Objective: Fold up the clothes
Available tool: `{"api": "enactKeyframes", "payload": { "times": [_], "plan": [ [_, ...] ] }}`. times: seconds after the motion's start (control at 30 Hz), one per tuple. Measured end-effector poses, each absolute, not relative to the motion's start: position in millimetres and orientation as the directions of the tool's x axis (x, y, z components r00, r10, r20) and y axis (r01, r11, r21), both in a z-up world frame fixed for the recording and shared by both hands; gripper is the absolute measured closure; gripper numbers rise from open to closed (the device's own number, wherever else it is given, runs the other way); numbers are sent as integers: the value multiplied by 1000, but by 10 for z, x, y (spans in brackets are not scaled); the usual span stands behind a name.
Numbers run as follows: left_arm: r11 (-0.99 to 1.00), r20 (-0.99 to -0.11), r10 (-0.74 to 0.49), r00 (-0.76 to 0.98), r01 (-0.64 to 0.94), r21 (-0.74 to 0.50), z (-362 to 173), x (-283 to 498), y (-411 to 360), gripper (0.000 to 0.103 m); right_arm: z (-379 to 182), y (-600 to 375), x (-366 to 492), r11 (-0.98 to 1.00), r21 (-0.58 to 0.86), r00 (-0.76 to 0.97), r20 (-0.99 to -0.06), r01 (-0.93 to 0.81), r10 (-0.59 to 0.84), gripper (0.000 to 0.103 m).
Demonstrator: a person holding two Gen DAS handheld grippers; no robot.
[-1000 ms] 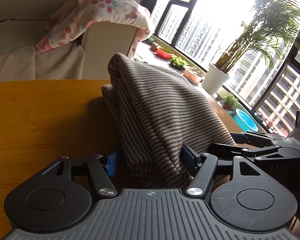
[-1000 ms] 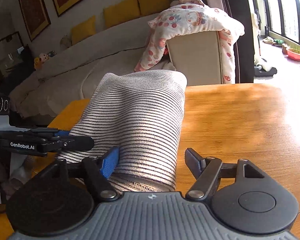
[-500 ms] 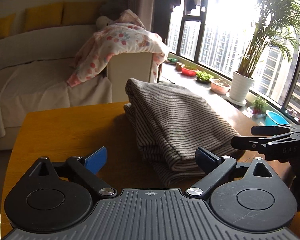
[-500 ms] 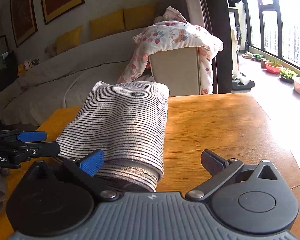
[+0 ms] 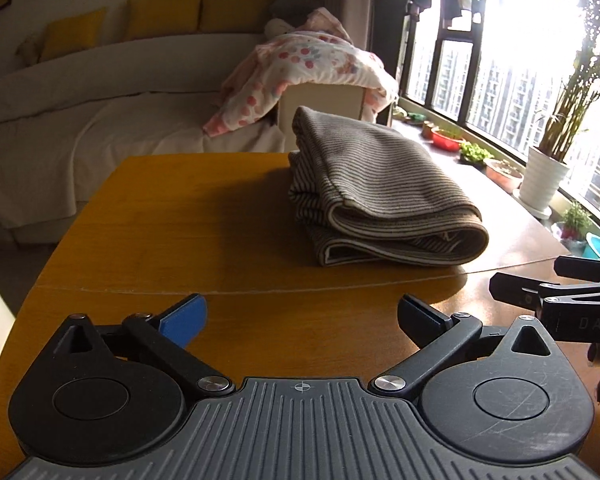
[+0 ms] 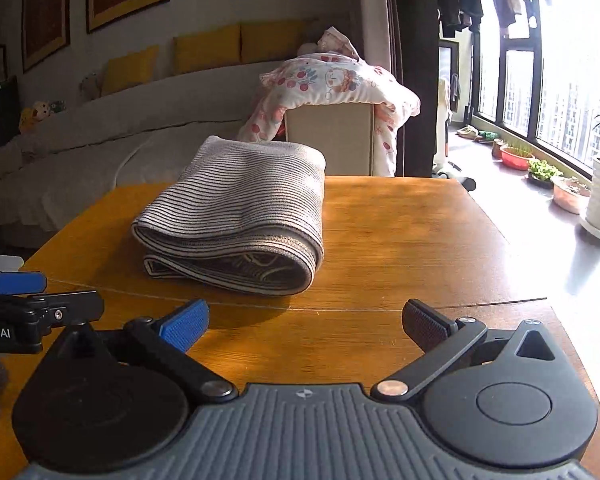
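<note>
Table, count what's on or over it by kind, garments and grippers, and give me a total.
Folded striped garment on the table: 1
Open grippers over the near edge: 2, the left gripper and right gripper
Total: 3

Your left gripper [image 5: 300, 316] jaws spread wide, nothing between them, your right gripper [image 6: 306, 318] equally wide and empty, both angled downward, side by side.

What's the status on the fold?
Left tool open, empty. Right tool open, empty. Striped garment folded, lying on the table, clear of both tools. Nothing in the way.
</note>
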State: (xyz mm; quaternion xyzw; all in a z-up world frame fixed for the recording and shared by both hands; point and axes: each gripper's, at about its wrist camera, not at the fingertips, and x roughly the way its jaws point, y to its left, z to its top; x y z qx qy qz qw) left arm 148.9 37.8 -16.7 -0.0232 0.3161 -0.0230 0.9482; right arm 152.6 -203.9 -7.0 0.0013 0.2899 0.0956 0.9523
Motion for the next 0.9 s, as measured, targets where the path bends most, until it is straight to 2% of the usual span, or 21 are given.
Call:
{"api": "enactKeyframes", "payload": {
  "times": [0.17,0.27,0.43,0.9],
  "plan": [
    [999,-596,7,803,-36,-36,-262,1549,329,0,-195,-2072,1641,989,48,798,-586,-143,144,0],
    [999,-641,47,766,-52,11,-323,1633,281,0,-222,-2045,1730,986,53,783,-601,-159,159,0],
    [999,-647,45,762,-44,18,-331,1675,251,0,-290,-1951,1897,984,16,747,-649,-176,145,0],
    [998,-648,53,759,-56,16,-326,1654,232,0,-299,-1954,1901,984,15,748,-648,-178,146,0]
  ]
}}
